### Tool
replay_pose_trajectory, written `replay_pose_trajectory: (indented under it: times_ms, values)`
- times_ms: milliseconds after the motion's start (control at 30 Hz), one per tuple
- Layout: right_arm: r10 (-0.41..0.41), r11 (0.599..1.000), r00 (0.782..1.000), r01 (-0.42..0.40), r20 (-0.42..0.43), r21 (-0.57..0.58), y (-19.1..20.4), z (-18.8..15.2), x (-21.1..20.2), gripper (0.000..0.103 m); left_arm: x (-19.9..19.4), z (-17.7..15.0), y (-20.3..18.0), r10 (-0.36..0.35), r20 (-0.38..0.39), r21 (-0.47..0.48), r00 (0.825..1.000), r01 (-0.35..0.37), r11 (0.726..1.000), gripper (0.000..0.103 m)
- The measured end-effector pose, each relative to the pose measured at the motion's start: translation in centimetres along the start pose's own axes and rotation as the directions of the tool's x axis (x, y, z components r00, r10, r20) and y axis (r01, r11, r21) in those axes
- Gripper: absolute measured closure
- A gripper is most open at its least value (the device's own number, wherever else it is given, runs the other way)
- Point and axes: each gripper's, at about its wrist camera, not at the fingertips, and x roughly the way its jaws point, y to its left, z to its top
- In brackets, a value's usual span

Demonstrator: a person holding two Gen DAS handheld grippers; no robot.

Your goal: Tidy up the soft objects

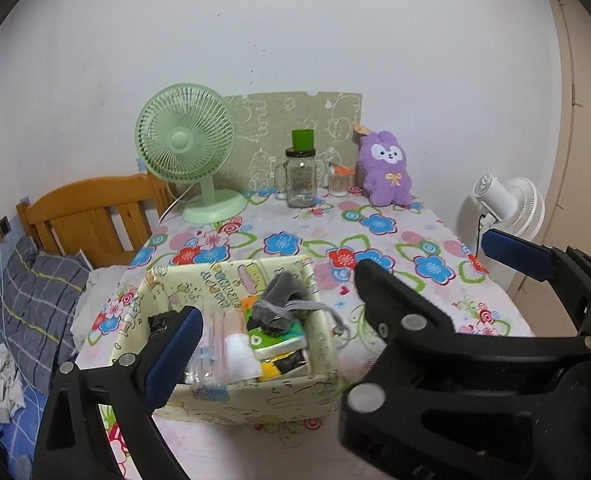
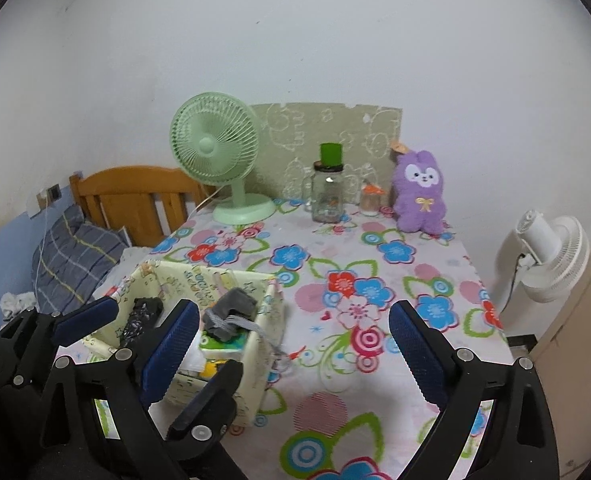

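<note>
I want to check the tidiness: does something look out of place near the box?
Yes. The grey pouch lies on top of the items in the storage box, and its drawstring hangs over the box's right wall onto the tablecloth. Nothing looks spilled.

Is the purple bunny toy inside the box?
No, the purple bunny sits upright at the far end of the table, against the wall, well apart from the box.

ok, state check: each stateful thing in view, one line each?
left gripper: open, empty
right gripper: open, empty
cream printed fabric storage box: open-topped, filled
grey drawstring pouch: on top of the box's contents, cord over the rim
purple plush bunny: upright on the table, outside the box
clear glass mug jar: lidded
mint green desk fan: cannot tell if running
</note>
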Motion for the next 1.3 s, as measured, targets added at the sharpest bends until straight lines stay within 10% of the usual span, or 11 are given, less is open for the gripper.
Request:
replay_pose_trajectory:
  times_ms: [1300]
  values:
    - [-0.231,0.966,0.965,0.212,0.127,0.147,-8.7,-2.6,-8.8,0.005,-3.9,0.5,-4.1,0.01,0.114,0.022,0.993,-0.013,1.0,0.0]
